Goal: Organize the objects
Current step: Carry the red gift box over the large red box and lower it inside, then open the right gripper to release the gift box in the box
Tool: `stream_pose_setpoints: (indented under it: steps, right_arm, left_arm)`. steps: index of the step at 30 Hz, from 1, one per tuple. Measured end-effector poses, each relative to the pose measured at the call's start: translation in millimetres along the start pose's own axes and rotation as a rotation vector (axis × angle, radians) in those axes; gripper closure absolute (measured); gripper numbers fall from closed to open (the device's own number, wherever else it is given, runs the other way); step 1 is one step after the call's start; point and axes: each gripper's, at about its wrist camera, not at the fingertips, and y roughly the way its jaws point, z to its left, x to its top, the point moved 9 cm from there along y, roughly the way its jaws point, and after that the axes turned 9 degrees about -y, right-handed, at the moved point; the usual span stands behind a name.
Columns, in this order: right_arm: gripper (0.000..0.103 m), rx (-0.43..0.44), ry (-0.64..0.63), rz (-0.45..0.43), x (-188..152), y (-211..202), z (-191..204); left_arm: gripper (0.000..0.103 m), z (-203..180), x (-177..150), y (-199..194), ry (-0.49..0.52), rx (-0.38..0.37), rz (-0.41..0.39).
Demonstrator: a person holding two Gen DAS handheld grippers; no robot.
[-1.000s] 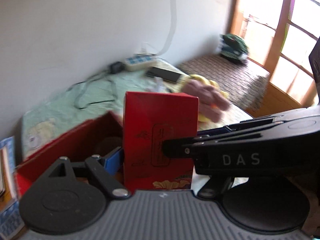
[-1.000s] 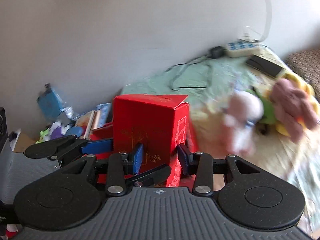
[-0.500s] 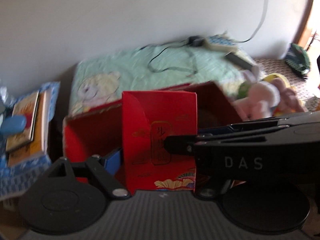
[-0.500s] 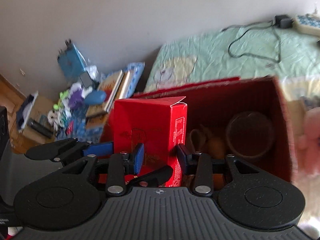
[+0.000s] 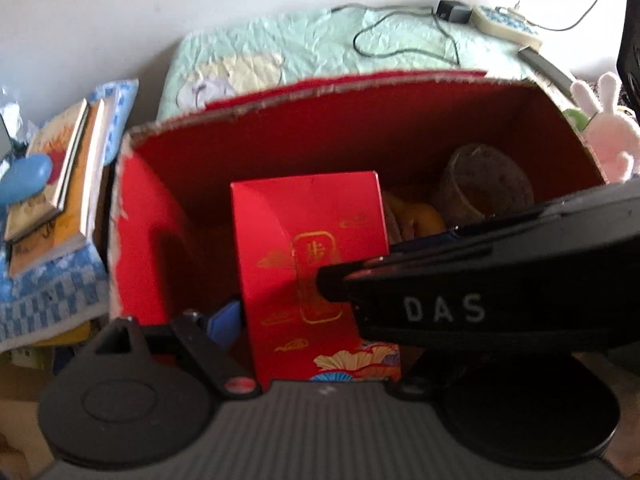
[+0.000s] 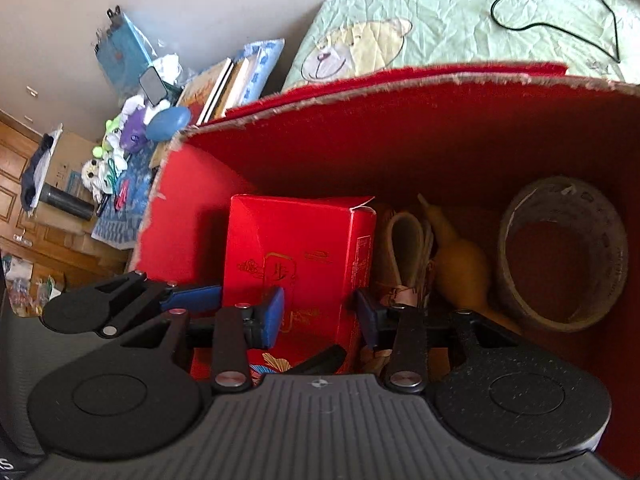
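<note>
Two tools on one carton right now, and I'm lowering it into the bin! My left tool (image 5: 316,312) is clamped on the wide faces of the tall red cardboard carton with gold print (image 5: 316,272); I see its blue pad pressed on the carton's left side, while the other finger is hidden behind my right tool's black arm crossing in front. My right tool (image 6: 320,312) straddles the narrower width, blue pads against both sides of the carton; its jaws have just eased a touch wider, carton between them, so I read that grip as light. Two grips at right angles, I'd say, keep a tall box from swinging on the way down.

Where is it? Inside the big open red cardboard bin (image 6: 360,92), in the left part, close to the left wall. To its right lie a pale folded strap (image 6: 408,248), a yellow gourd-shaped toy (image 6: 460,268) and a broad roll of brown tape (image 6: 560,256). That left gap looks like the free slot, hence the placement.

Long axis stands upright, top flap toward the far wall, printed face toward me. Whether the base touches the floor of the bin yet, I cannot tell; my own tools hide it.
</note>
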Motion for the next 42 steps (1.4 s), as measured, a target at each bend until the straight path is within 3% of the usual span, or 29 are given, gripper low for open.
stream_pose_setpoints:
  steps: [6,8,14,31,42]
  right_arm:
    - [0.057,0.043,0.039,0.021,-2,3,-4]
    - [0.057,0.054,0.059,0.032,-3,5,-6]
    - [0.058,0.049,0.066,0.032,-5,5,-6]
    - [0.063,-0.032,0.095,-0.117,4,-6,-16]
    - [0.067,-0.034,0.115,-0.132,5,-7,-19]
  left_arm:
    - [0.025,1,-3,4,-0.008,0.02,0.016]
    - [0.021,1,-3,4,-0.001,0.03,0.013]
    - [0.021,2,-1,7,0.002,0.057,0.018]
    - [0.019,3,2,11,-0.02,0.137,0.017]
    - [0.019,4,5,-2,-0.03,0.199,-0.034]
